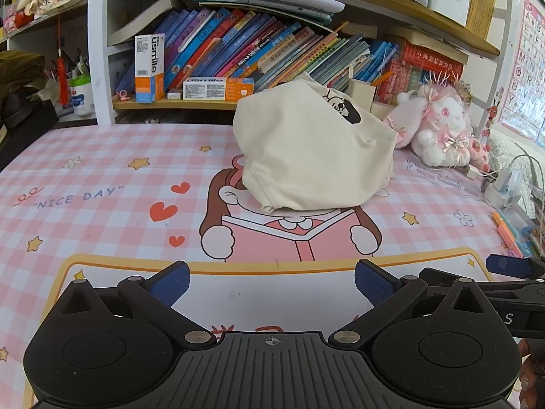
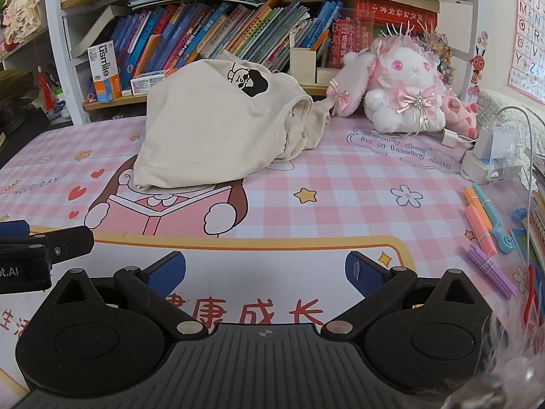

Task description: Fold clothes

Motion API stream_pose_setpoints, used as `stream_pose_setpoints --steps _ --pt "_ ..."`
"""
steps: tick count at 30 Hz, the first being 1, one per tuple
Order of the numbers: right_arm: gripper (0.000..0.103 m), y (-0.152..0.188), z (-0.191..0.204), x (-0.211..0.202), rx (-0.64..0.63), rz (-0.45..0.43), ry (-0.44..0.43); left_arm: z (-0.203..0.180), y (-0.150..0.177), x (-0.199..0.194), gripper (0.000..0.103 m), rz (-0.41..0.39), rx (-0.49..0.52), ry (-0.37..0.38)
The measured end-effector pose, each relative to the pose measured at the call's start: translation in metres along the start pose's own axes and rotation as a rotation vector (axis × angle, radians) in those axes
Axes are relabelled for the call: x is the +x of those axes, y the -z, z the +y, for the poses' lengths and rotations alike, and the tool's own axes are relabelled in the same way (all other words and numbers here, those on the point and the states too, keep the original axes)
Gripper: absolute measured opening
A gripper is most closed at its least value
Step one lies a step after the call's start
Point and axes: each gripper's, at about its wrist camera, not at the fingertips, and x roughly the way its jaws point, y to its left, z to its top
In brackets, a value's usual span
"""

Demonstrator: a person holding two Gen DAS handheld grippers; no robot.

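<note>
Left gripper [image 1: 271, 281] wide open and holding nothing, right gripper [image 2: 265, 271] wide open too, pink mat [image 1: 102, 177] underneath, cream top [image 1: 313, 150] bunched up ahead on mat, bunny [image 2: 405, 88] beside it

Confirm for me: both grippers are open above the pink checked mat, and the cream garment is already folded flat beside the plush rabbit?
Not quite. The cream garment isn't folded flat; it sits in a crumpled heap, as the right wrist view shows. The rest holds: left gripper and right gripper are open over the mat, and the plush rabbit is beside the garment.
</note>
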Motion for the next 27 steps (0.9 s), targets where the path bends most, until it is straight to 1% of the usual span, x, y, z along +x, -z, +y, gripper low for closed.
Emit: stream_pose_setpoints --steps 14,27 --pt "0.101 0.001 -0.001 0.0 0.007 0.012 -0.002 0.0 0.0 0.002 0.103 0.007 0.006 0.01" --pt "0.101 0.0 -0.002 0.005 0.011 0.022 -0.01 -0.01 -0.001 0.004 0.103 0.004 0.07 0.014"
